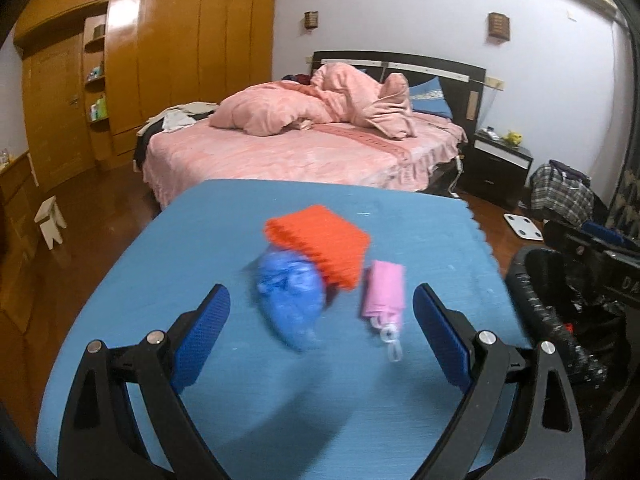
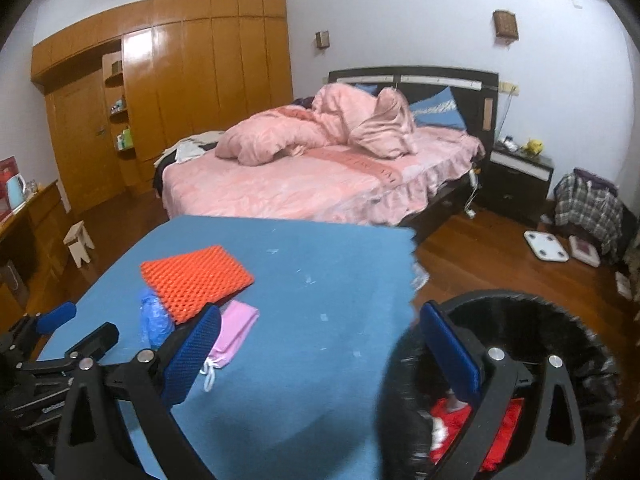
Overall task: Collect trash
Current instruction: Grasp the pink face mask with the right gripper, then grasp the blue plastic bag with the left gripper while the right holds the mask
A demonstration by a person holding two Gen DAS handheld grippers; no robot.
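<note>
Blue cloth covers the counter (image 1: 168,264), and three bits of trash lie on it in a loose cluster near the middle. In the left wrist view a crumpled blue plastic bag (image 1: 292,300) sits dead ahead at twelve o'clock from the left gripper (image 1: 322,320), with an orange foam mesh sleeve (image 1: 324,244) lying partly over its far end and a small pink pouch (image 1: 384,290) just beside it at about one o'clock. The left jaws are spread wide with nothing between them, framing bag and pouch from the near side. The right gripper (image 2: 320,348) also has its jaws spread and empty; it hangs over the counter's right edge, its right finger above a black-lined trash bin (image 2: 568,344) at about four o'clock, in which red and white scraps already lie.

All three pieces look light and soft. The bag is probably thin film, slippery and springy, so a pinch on its bunched middle should hold better than one on a loose edge. The mesh sleeve looks squashy and open-celled; it should grip well anywhere, best at a free corner away from the bag. The pouch is flat, and its pale cord loops (image 1: 390,340) at the near end could slip through, so I would take the body across its width.
</note>
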